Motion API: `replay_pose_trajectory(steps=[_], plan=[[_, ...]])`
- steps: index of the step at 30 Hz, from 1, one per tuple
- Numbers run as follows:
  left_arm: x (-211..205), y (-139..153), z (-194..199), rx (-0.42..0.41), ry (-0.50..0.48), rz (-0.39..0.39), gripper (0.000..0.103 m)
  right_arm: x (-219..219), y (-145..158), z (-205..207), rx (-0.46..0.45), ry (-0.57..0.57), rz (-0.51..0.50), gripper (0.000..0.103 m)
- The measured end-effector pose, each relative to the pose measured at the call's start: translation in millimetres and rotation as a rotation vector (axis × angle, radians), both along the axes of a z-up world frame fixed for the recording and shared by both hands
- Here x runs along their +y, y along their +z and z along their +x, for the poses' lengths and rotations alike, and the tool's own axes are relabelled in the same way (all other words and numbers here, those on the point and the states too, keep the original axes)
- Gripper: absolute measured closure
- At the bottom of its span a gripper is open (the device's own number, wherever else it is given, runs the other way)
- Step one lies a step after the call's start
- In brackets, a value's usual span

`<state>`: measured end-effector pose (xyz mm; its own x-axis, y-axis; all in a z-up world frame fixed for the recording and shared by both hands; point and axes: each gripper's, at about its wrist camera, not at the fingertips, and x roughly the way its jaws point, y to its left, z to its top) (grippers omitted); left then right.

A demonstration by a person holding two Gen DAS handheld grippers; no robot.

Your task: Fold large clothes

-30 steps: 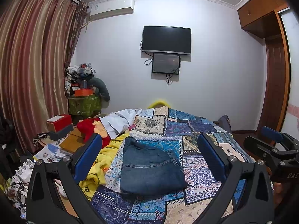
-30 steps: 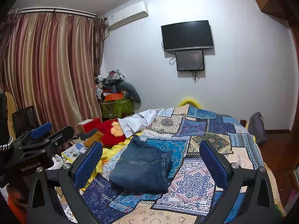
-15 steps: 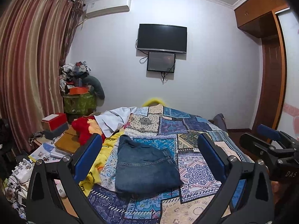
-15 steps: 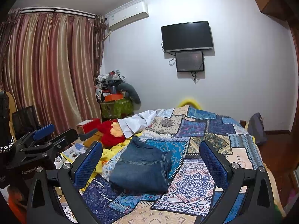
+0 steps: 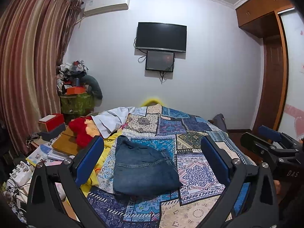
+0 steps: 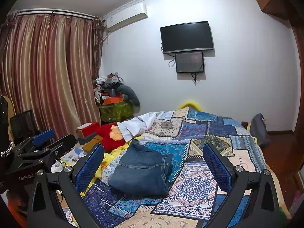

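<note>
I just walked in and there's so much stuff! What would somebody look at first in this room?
Probably the folded blue jeans, lying alone in the middle of the colourful patchwork bedspread. Both open grippers, left gripper and right gripper, frame them without touching. Next comes the black TV high on the white wall, and the red plush toy at the bed's left edge.

Both wrist cameras are looking forward from above the near end of the bed (image 5: 191, 136), facing the far wall and its television (image 5: 161, 37). The left view is sitting left of the right one, each catching the other gripper at its edge; both are sharing the folded jeans (image 6: 141, 172).
</note>
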<state>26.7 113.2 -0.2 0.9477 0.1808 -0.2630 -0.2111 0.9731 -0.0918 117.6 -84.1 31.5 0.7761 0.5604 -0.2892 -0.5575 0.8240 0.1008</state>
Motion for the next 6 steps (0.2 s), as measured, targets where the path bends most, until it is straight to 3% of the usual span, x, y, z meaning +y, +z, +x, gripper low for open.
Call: replay_pose_trajectory(steps=[6], plan=[[-4.8,0.3,0.9,0.005,-0.006,0.013,0.000,0.1,-1.3,1.4,0.009,-0.006,0.004,0.000]])
